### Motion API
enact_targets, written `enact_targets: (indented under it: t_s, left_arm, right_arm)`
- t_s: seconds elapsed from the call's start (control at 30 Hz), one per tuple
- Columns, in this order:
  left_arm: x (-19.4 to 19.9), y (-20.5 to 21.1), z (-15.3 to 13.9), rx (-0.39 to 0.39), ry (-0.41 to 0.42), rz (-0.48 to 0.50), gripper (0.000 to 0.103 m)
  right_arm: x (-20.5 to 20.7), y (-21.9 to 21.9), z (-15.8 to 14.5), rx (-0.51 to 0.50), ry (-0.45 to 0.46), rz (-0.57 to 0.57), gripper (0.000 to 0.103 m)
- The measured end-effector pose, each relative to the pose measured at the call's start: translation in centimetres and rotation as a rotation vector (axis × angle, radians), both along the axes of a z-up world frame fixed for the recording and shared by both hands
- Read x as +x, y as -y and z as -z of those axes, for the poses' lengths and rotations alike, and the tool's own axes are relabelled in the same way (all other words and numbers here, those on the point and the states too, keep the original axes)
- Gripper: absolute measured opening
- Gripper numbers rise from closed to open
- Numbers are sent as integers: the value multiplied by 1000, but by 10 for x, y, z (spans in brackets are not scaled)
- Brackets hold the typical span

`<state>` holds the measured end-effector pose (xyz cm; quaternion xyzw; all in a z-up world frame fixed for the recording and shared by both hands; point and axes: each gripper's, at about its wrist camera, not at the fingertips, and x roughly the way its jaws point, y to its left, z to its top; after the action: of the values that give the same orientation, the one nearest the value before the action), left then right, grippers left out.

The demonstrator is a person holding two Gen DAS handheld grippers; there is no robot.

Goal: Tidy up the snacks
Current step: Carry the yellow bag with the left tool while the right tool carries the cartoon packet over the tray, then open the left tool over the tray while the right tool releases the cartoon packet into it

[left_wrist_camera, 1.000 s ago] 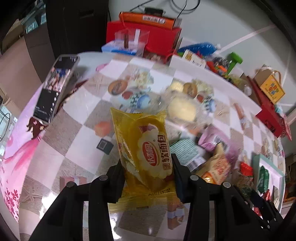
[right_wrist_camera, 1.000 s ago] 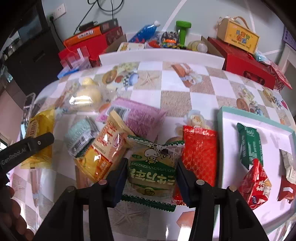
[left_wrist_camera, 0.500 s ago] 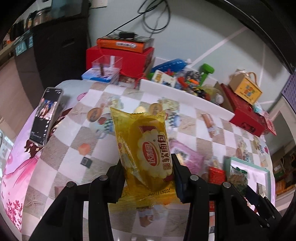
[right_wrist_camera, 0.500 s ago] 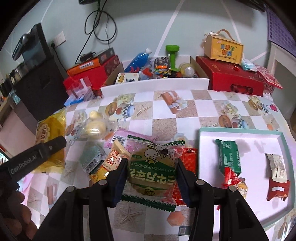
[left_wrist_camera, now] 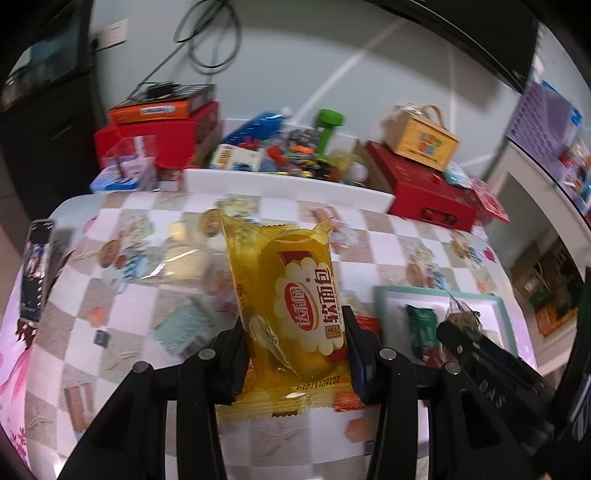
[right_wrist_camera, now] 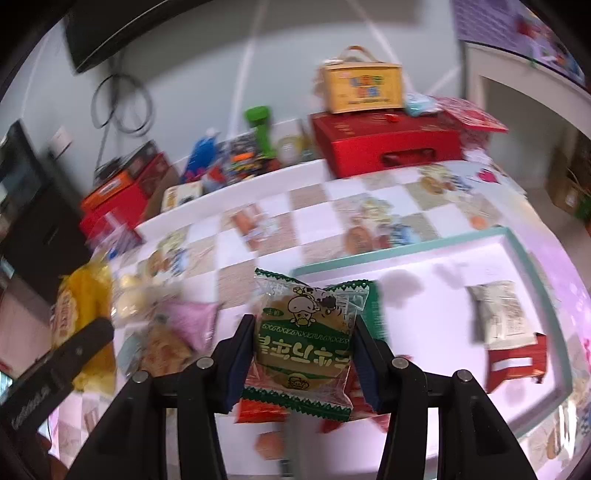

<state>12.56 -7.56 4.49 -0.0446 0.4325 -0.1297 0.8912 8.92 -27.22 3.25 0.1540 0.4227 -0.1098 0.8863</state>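
- The left gripper (left_wrist_camera: 293, 345) clamps a yellow bread packet (left_wrist_camera: 291, 306), holding it upright above the checkered table (left_wrist_camera: 122, 295).
- To the right lies a teal-rimmed tray (left_wrist_camera: 436, 293) with a green packet (left_wrist_camera: 421, 328); the right gripper (left_wrist_camera: 465, 332) is over it.

1. This looks like a lived-in room of a home, used as a spot for sorting snacks

2. The counter (left_wrist_camera: 125, 295) wears a checkered oilcloth printed with food pictures, the sort laid over a household dining table

3. Along the far edge sit red gift boxes (right_wrist_camera: 384, 147), a yellow carry box with a handle (right_wrist_camera: 364, 86), a green dumbbell (left_wrist_camera: 327, 129) and a heap of small toys and packets

4. A pale wall behind carries a socket (left_wrist_camera: 110, 33) and looped black cables (left_wrist_camera: 207, 40)

5. A purple plastic basket (left_wrist_camera: 543, 118) stands on a white shelf at the right

6. A white tray with a teal rim (right_wrist_camera: 532, 258) holds wrapped snacks
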Motion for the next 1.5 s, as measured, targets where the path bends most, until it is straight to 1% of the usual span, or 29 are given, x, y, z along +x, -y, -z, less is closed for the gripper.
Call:
enact_targets:
  t_s: [0.2,0.37,0.5,0.63,0.77,0.9,1.0,1.13,1.27,1.4,1.47,1.5]
  left_arm:
    - [-10,41,-3,1,23,107,46]
    - [-19,78,-2,11,35,205,46]
    - [-24,108,4,22,35,277,46]
    - [-23,126,15,47,29,311,46]
    - [-13,136,34,82,5,306,46]
    - [-3,142,58,128,-24,294,46]
    - [3,144,72,125,-51,292,46]
    - [4,151,81,126,-59,306,46]
    - [4,159,90,118,-89,328,46]
    - [4,161,88,124,-89,331,46]
    - [5,160,84,114,-97,327,50]
    - [5,158,81,104,-98,317,58]
  right_arm:
    - [-15,47,0,21,3,114,53]
    - [-37,92,-1,29,9,241,53]
    - [-50,121,3,50,7,315,53]
    - [-56,140,12,74,-10,361,53]
    - [-52,145,26,103,-32,365,53]
    - [-45,147,37,101,-62,360,53]
    - [-42,148,42,111,-70,361,53]
    - [-38,149,44,103,-78,359,53]
    - [-35,149,44,101,-78,354,53]
    - [-34,147,44,100,-79,341,54]
    - [-34,146,42,103,-69,336,54]
    - [-34,145,40,102,-62,332,54]
